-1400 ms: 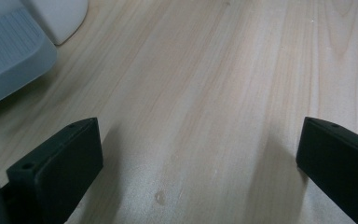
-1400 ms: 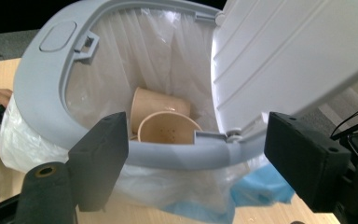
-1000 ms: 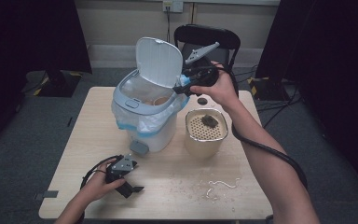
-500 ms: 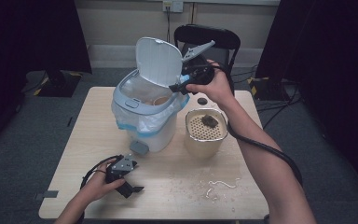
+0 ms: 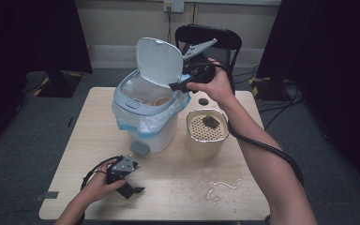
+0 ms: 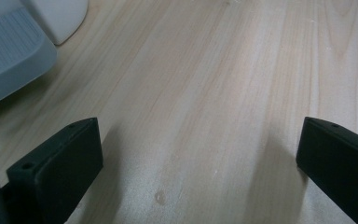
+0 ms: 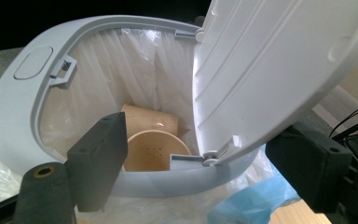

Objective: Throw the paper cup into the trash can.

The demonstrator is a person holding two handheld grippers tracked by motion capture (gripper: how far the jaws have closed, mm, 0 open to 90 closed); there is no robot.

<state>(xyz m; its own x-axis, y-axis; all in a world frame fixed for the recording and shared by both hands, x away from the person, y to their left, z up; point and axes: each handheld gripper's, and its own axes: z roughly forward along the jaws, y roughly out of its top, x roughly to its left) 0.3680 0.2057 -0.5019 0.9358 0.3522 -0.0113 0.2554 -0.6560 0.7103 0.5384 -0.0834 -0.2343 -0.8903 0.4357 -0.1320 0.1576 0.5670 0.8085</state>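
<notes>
Both forearms are bare, with no sleeves. Each hand carries a black two-jaw claw: the right claw (image 5: 180, 86) has a grey three-cornered plate on top and a thick black cable; the left claw (image 5: 130, 187) has the same plate, a looping black cable, and blocky matte jaws with small screw holes.

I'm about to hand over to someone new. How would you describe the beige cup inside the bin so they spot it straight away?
Start at the white bin with the raised lid, at the back left of the wooden table. Look down through its grey rim, inside the clear liner bag: the beige cup lies there on its side. Unlike the taller beige container beside the bin, it sits inside the bag.
</notes>
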